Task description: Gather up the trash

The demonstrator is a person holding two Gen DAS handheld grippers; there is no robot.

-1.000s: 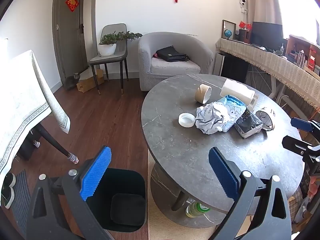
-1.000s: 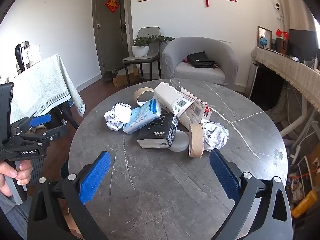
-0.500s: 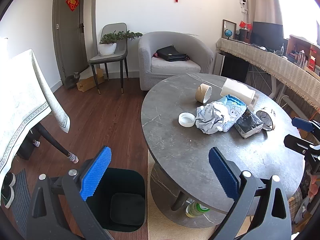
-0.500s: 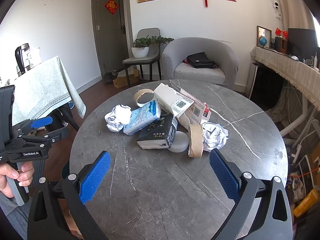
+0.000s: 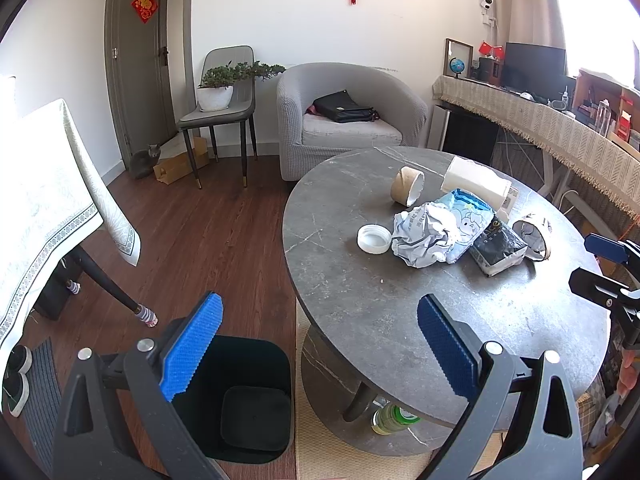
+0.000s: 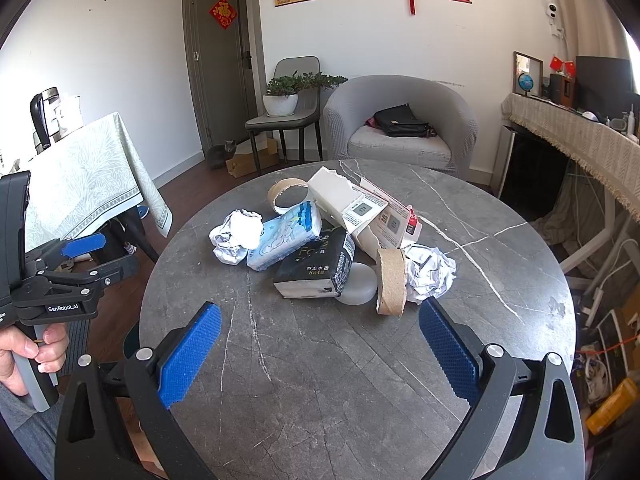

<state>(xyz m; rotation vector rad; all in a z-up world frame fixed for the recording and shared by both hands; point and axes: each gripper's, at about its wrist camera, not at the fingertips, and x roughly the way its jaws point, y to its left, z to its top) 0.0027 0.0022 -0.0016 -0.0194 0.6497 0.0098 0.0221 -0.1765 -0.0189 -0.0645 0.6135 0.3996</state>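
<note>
A heap of trash lies on the round grey marble table (image 6: 320, 392): crumpled white paper (image 6: 236, 236), a blue tissue pack (image 6: 286, 236), a black packet (image 6: 316, 272), a cardboard tape roll (image 6: 392, 282), a torn white carton (image 6: 344, 200) and another paper ball (image 6: 430, 272). My right gripper (image 6: 320, 312) hangs open above the near table edge, short of the heap. My left gripper (image 5: 318, 308) is open too, beside the table and over a black trash bin (image 5: 240, 400) on the floor. From that side a white lid (image 5: 374, 239) sits nearest, next to the crumpled wrapper (image 5: 420, 236).
A grey armchair (image 5: 344, 120) with a black bag and a chair holding a potted plant (image 5: 218, 92) stand behind. A cloth-covered table (image 5: 44, 200) is on the left, a long cluttered desk (image 5: 560, 136) on the right. A green bottle (image 5: 394, 416) lies under the round table. A cat (image 5: 144, 160) sits by the door.
</note>
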